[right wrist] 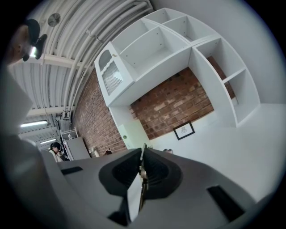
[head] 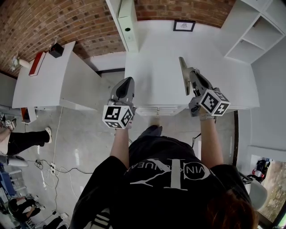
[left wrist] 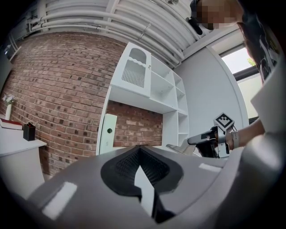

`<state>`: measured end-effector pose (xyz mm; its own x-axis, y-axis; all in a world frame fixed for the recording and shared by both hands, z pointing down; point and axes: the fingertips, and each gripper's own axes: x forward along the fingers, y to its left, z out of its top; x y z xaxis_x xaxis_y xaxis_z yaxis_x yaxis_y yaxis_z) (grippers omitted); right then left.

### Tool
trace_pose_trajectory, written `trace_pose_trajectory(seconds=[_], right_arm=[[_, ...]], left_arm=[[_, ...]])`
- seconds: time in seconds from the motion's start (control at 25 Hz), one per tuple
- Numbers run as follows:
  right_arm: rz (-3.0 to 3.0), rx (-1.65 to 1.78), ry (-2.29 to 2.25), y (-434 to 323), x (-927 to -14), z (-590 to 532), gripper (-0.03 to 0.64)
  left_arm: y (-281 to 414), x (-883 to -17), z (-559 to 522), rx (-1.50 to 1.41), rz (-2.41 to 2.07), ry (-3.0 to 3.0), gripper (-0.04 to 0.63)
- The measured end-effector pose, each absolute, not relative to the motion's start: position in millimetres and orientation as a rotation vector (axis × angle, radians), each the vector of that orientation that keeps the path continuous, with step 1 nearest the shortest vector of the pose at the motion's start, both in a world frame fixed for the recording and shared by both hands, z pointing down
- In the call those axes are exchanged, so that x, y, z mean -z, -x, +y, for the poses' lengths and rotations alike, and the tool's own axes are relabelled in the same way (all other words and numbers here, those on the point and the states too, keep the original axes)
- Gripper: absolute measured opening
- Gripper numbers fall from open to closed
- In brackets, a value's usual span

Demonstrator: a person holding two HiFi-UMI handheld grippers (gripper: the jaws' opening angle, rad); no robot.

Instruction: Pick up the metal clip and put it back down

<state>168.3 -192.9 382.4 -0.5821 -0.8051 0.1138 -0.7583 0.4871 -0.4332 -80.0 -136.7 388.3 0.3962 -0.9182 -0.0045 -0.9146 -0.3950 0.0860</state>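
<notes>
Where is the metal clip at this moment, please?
The metal clip is gripped in the jaws of the right gripper, over the white table, right of centre in the head view.

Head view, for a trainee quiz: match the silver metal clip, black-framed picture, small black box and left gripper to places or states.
1 flat silver metal clip
2 small black-framed picture
3 small black box
4 left gripper

A on white side table
B shut, empty
C clamped in right gripper
D back of white desk, by brick wall

Pairs: 1-C, 2-D, 3-A, 4-B
</notes>
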Motion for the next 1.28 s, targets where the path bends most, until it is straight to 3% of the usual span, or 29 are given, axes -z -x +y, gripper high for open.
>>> trace_pose_trajectory(seconds=[1.28], right_arm=[[2.621, 0.922, 1.427, -140.2, -462.1, -267.6, 0.026]], left_arm=[[77.6, -449.4, -228.6, -0.017, -1.533, -2.508, -0.011]])
